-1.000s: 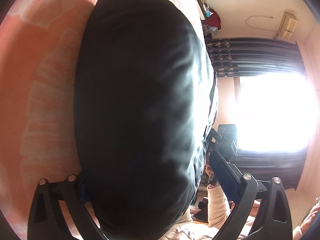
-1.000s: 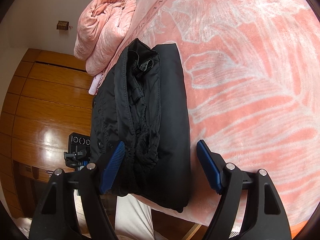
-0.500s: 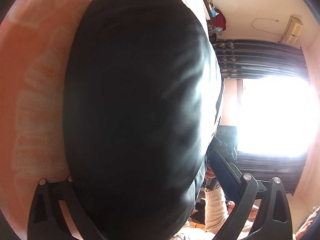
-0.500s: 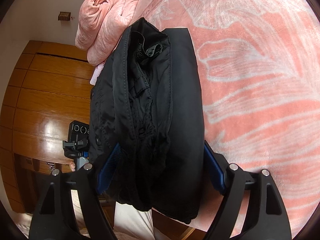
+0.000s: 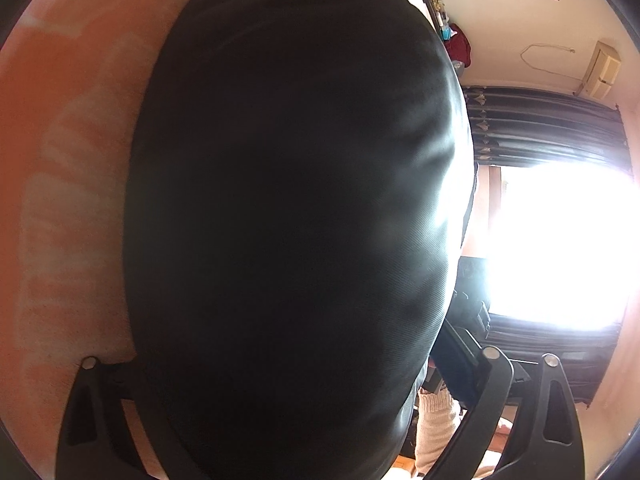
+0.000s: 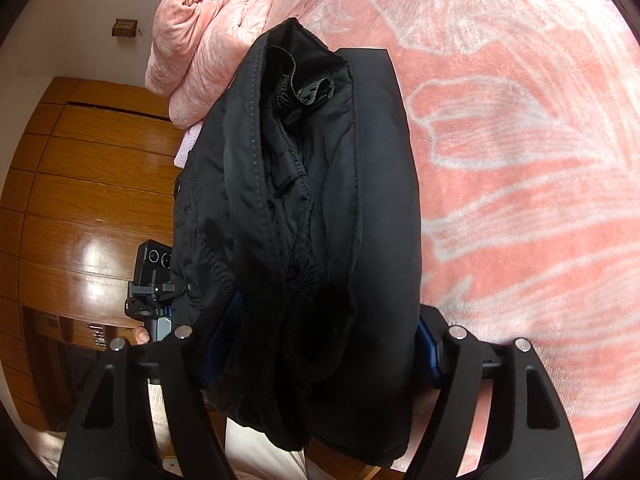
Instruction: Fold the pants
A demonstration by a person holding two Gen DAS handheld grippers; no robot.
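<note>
The folded black pants [image 6: 312,216] are seen lying on the pink patterned bed cover [image 6: 520,160], beside a bundled pink blanket [image 6: 212,28]. The right claw [image 6: 320,344] is being closed around the near end of the bundle, its blue pads at either side. The left claw [image 5: 280,380] is narrowing slightly, with dark cloth filling its gap; whether it is pressed cannot be told.

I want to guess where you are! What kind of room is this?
Most likely a bedroom. The black pants lie on a bed with a pink leaf-patterned blanket, a rolled pink quilt sits beside them, and dark curtains frame a bright window.
</note>
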